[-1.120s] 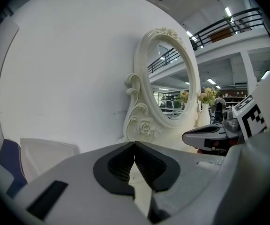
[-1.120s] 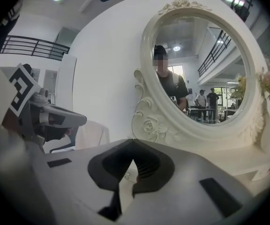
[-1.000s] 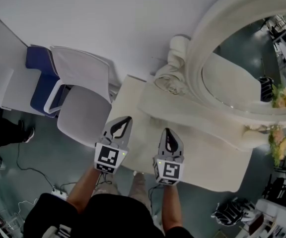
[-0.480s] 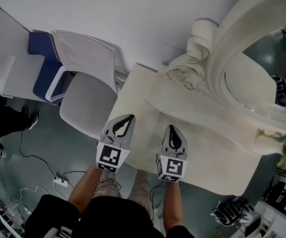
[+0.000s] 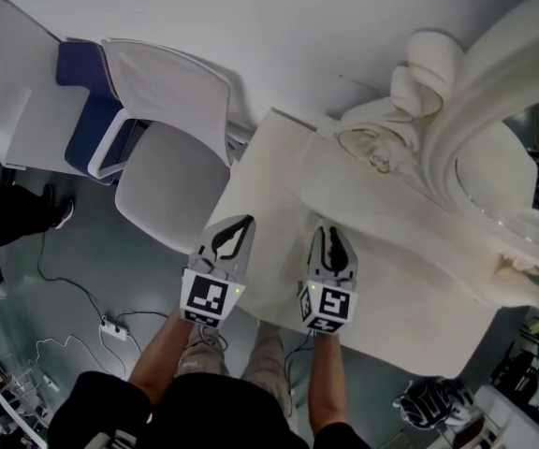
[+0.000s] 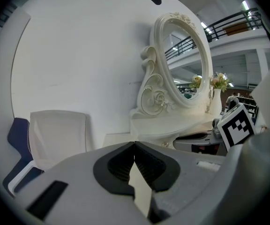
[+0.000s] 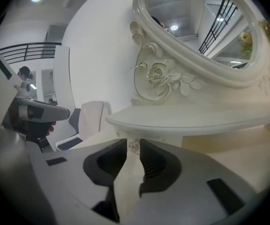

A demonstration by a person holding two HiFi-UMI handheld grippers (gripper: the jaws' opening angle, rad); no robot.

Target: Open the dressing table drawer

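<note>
**Inspector A:** State of the tongs?

**Inspector B:** Left tongs (image 5: 239, 223) are closed tip to tip and empty. Right tongs (image 5: 331, 236) have just been opening; the jaws stand apart with nothing between the pads.

**Inspector A:** And the drawer?

**Inspector B:** The drawer knob (image 7: 134, 146) shows through the right tongs' gap, just beyond the tips, under the raised shelf (image 7: 196, 118) of the cream bench (image 5: 419, 279). Contact is unconfirmed. The mirror (image 5: 531, 157) stands behind, and a white chair (image 5: 171, 171) is at the bench's left.

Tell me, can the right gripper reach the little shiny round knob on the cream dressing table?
Probably yes. The right gripper has just been opening its jaws, and the little shiny round knob shows straight ahead through the gap between them, not yet touched, with nothing in the way.
</note>
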